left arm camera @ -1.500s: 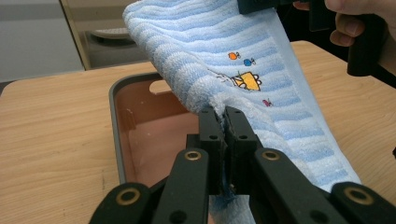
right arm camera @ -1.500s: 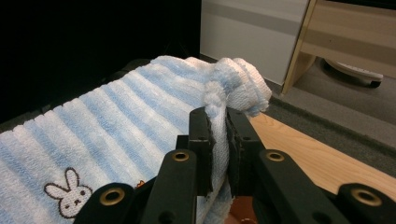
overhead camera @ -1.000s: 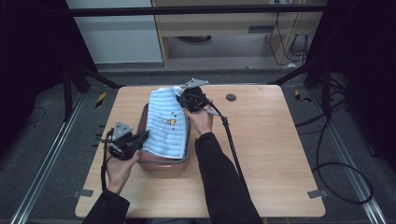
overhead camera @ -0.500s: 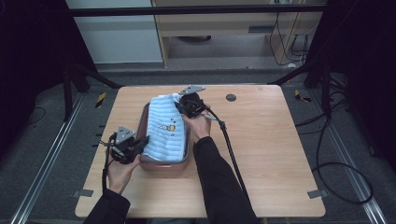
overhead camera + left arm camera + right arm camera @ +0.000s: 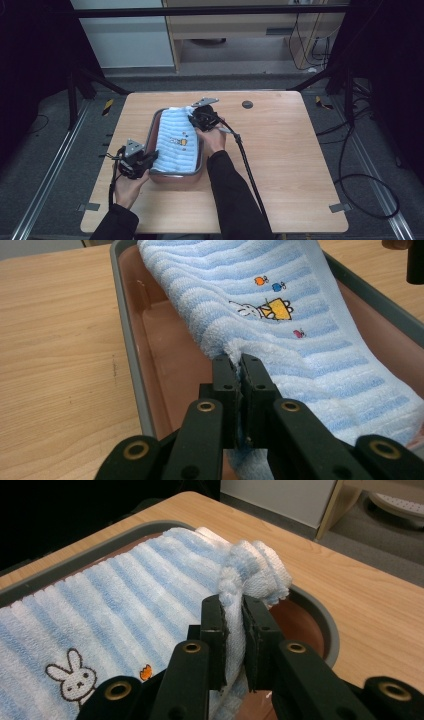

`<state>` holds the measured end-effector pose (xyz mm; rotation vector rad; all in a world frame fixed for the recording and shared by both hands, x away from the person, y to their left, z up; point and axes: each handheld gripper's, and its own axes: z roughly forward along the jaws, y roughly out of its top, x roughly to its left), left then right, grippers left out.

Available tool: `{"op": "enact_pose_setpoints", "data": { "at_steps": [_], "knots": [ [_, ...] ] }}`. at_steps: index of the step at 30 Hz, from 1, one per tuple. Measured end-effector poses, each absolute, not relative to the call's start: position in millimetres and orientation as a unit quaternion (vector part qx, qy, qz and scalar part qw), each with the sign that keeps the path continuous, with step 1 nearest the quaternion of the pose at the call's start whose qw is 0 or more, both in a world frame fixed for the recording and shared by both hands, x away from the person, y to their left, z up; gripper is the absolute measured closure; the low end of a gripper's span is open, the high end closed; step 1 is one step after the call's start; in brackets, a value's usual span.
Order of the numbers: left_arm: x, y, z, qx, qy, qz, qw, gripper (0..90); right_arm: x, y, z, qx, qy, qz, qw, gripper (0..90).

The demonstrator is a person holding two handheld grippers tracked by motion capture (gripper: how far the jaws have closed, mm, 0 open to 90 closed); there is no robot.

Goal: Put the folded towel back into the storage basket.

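Observation:
A blue-and-white striped towel (image 5: 176, 142) with a small embroidered rabbit lies stretched over a brown tray with a grey rim (image 5: 152, 131) on the wooden table. My left gripper (image 5: 148, 160) is shut on the towel's near left edge (image 5: 239, 360); the cloth is pinched between its black jaws. My right gripper (image 5: 194, 120) is shut on the far right corner, where the towel (image 5: 150, 600) bunches into a fold above the jaws (image 5: 234, 611). In the right gripper view the tray's rim (image 5: 327, 625) curves just behind that fold.
The wooden table (image 5: 300, 165) has bare room to the right of the tray. A small dark round hole (image 5: 247, 104) sits near its far edge. Cables trail from both grippers, and a black frame surrounds the table.
My right gripper has come down and slightly left with the towel corner, lowering the cloth toward the tray. My left gripper has stayed at the near edge.

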<state>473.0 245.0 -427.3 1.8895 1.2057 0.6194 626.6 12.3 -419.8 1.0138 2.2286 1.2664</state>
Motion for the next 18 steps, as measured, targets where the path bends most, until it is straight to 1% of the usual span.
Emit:
{"op": "enact_pose_setpoints", "data": {
  "at_steps": [9,11,14,18],
  "knots": [
    [477,244,-436,0.753,0.485,0.237,0.378,85.0,630,13,-434,0.369,0.807,0.425,0.181,78.5],
    [478,244,-436,0.751,0.488,0.236,0.377,82.7,630,14,-437,0.369,0.810,0.420,0.177,74.4],
    [478,245,-434,0.744,0.492,0.238,0.384,76.8,629,14,-437,0.363,0.813,0.415,0.186,67.9],
    [476,247,-429,0.739,0.489,0.244,0.394,73.7,626,11,-430,0.366,0.800,0.432,0.200,61.6]
  ]
}}
